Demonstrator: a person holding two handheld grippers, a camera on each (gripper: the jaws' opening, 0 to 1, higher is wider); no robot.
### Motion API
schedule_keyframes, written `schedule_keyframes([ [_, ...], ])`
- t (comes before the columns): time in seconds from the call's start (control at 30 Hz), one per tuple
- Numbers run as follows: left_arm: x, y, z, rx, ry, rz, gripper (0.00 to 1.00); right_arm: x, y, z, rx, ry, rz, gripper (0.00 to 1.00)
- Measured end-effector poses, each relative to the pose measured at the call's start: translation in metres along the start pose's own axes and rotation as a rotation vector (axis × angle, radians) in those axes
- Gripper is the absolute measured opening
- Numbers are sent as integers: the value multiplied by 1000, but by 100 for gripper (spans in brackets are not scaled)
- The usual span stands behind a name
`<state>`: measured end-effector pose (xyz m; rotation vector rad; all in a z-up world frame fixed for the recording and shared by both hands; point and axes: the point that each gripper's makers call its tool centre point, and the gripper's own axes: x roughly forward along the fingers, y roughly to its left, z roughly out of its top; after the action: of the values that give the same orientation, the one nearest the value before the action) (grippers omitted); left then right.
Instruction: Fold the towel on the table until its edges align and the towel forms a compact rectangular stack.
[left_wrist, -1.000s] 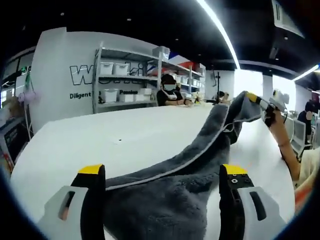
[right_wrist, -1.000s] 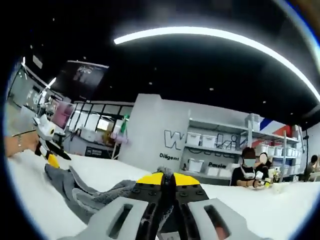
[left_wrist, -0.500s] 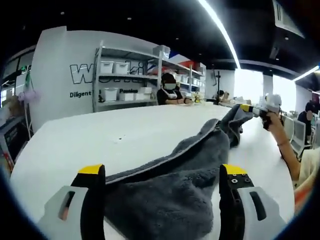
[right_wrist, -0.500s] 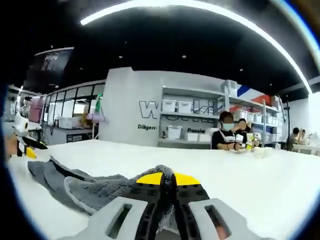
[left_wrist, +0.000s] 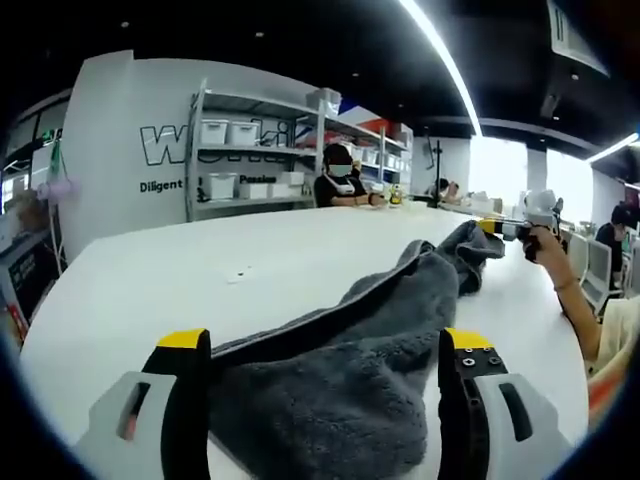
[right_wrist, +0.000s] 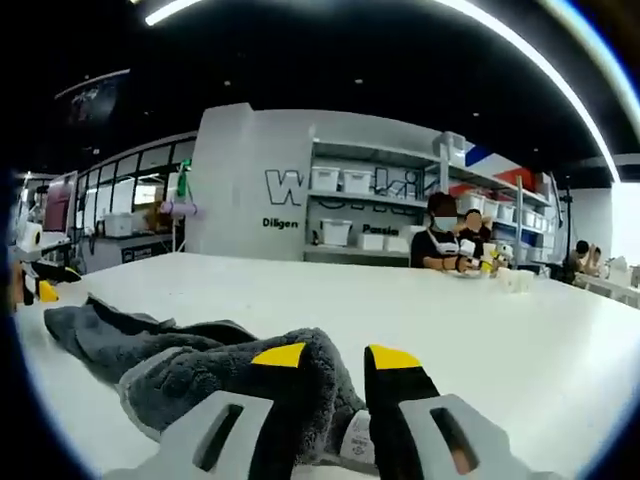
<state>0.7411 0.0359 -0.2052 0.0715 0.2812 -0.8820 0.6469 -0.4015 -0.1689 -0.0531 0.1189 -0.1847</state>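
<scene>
A grey fluffy towel (left_wrist: 350, 370) lies bunched and stretched along the white table (left_wrist: 150, 290). My left gripper (left_wrist: 325, 340) is open, its yellow-tipped jaws wide apart on either side of the towel's near end, not closed on it. At the towel's far end (left_wrist: 470, 245) is my right gripper (left_wrist: 503, 227), held by a hand. In the right gripper view, the right gripper (right_wrist: 335, 357) is open by a small gap, with the towel's folded end (right_wrist: 220, 370) and a white label (right_wrist: 355, 440) lying between and in front of its jaws. The left gripper (right_wrist: 40, 291) shows at the far left.
Metal shelves with white bins (left_wrist: 240, 150) stand against a lettered wall beyond the table's far edge. A person (left_wrist: 338, 180) sits at that edge. A forearm (left_wrist: 570, 290) reaches in from the right. The table surface (right_wrist: 500, 340) stretches wide to the right.
The right gripper has come down with the towel's raised end and its jaws have parted from shut to slightly open. The towel has settled onto the table. The left jaws stayed wide.
</scene>
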Motion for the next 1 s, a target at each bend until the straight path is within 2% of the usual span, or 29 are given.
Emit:
schedule_keyframes([
  [0.17, 1, -2, -5, 4, 20, 3, 92, -3, 6, 2, 6, 2, 9, 29],
  [0.23, 2, -2, -8, 11, 31, 4, 92, -3, 3, 5, -13, -2, -4, 32],
  [0.4, 5, -2, -15, 42, 74, 8, 91, -9, 1, 10, -52, -13, -44, 36],
  [0.53, 6, -5, -20, 69, 102, 6, 91, -8, 4, 11, -50, -16, -33, 38],
  [0.67, 8, 3, -21, 86, 118, 11, 91, -4, 21, 12, -68, -17, 40, 45],
  [0.83, 6, 1, -21, 85, 118, 9, 91, -1, 57, 9, -120, 3, 156, 58],
  [0.97, 4, -2, -19, 89, 108, 9, 91, 4, 89, -5, -131, 72, 285, 84],
  [1.0, 4, -3, -18, 90, 106, 8, 91, 5, 97, -11, -126, 96, 317, 88],
])
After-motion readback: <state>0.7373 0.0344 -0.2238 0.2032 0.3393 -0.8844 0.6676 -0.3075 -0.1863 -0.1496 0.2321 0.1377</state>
